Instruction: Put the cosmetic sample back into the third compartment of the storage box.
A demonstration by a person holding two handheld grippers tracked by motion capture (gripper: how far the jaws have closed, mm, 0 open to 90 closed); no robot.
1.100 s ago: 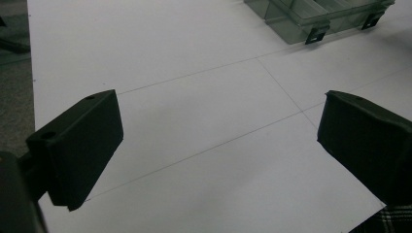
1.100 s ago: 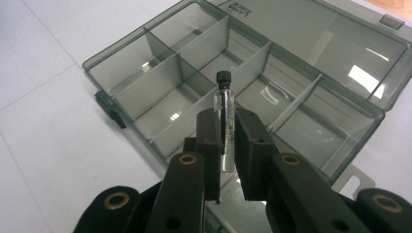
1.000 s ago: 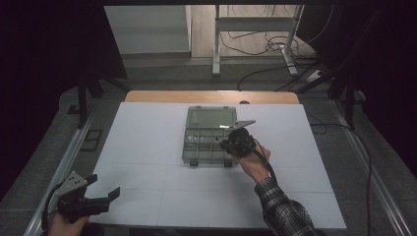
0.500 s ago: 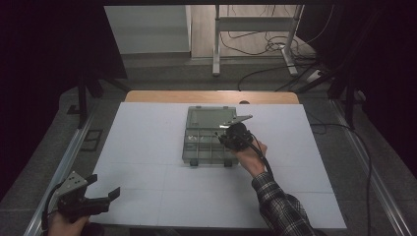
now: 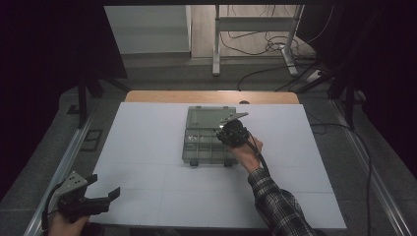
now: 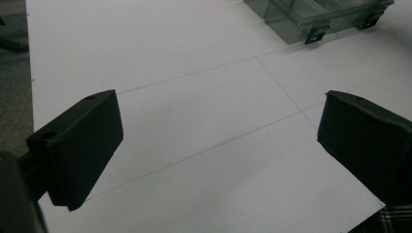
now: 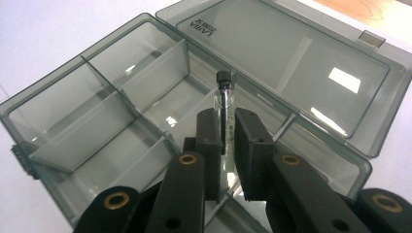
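Plaid sleeve [image 5: 278,206], black gripper [image 7: 227,133]

Left tongs [image 5: 105,199] agape, right tongs [image 7: 227,131] clamped.

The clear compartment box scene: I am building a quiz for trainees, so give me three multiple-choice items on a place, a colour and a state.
1. Where is the small glass vial?
A in the right gripper
B on the white table
C in the left gripper

2. What colour is the vial's cap?
A red
B black
C white

3. How is the clear smoke-grey plastic compartment box?
A shut
B overturned
C open

A: the jaws clamp it.
B: its tip is dark.
C: the lid lies back.
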